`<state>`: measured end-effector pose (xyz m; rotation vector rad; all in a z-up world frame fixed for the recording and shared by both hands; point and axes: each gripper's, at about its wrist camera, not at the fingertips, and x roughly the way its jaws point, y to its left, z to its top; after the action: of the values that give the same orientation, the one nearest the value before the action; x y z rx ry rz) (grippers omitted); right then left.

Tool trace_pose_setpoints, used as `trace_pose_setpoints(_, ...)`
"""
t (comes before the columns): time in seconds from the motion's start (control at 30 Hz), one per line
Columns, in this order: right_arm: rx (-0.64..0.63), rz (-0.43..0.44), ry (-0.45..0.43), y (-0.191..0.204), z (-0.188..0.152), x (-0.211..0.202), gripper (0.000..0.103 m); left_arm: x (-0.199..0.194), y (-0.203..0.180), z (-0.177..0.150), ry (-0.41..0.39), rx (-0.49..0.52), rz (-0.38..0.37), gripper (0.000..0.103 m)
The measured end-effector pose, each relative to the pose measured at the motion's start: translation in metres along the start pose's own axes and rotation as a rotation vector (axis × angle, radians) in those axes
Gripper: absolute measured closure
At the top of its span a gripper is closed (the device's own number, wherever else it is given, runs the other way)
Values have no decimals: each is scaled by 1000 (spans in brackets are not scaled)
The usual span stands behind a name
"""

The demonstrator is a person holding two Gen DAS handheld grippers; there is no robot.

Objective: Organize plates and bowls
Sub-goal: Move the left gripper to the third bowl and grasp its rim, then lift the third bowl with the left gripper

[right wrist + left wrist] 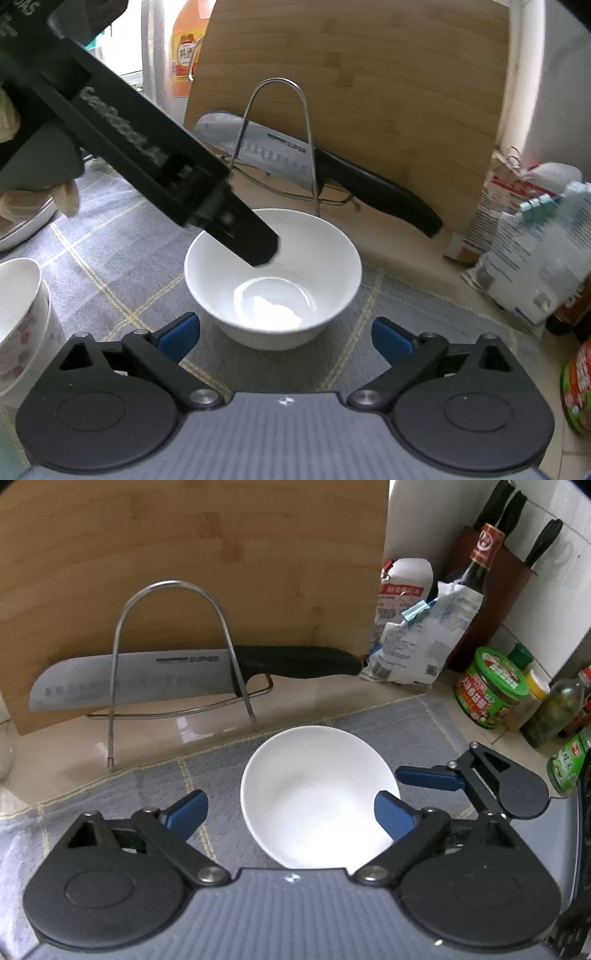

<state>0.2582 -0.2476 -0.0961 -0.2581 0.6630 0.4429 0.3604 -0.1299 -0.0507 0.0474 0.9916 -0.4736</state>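
Plain white ceramic bowl (319, 797) (273, 277) stands upright on grey checked cloth mat (110, 805) (122, 258) on tabletop. Left claw (291, 812) spread, straddling bowl rim, one finger inside; contact unclear. Right claw (286, 334) spread, empty, just before bowl. Steel knife (125, 683) (273, 147) reads "SUPOR". Only right view shows flower-pattern bowl (22, 317); only left view shows green-lid jar (489, 692).

Knife (155, 679) leaning on bamboo cutting board (192, 554), wire rack (177, 657), sauce bottle (476, 590), green-lidded jar (491, 686)
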Motion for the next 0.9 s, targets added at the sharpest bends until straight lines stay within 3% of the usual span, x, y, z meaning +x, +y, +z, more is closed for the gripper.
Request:
trace_pose_setpoints(0.13, -14, 30, -3, -3, 3, 3, 10, 10, -2, 2, 23, 10, -8, 18)
trace_pose_setpoints(0.47, -18, 63, -10, -7, 4, 7, 11, 21, -1, 5, 30, 10, -23, 20)
trace_pose_setpoints(0.57, -32, 63, -13, -5, 5, 9, 11, 22, -1, 6, 35, 10, -30, 27)
trace_pose_setpoints(0.9, -51, 65, -14, -4, 8, 9, 11, 24, -2, 7, 33, 14, -28, 27)
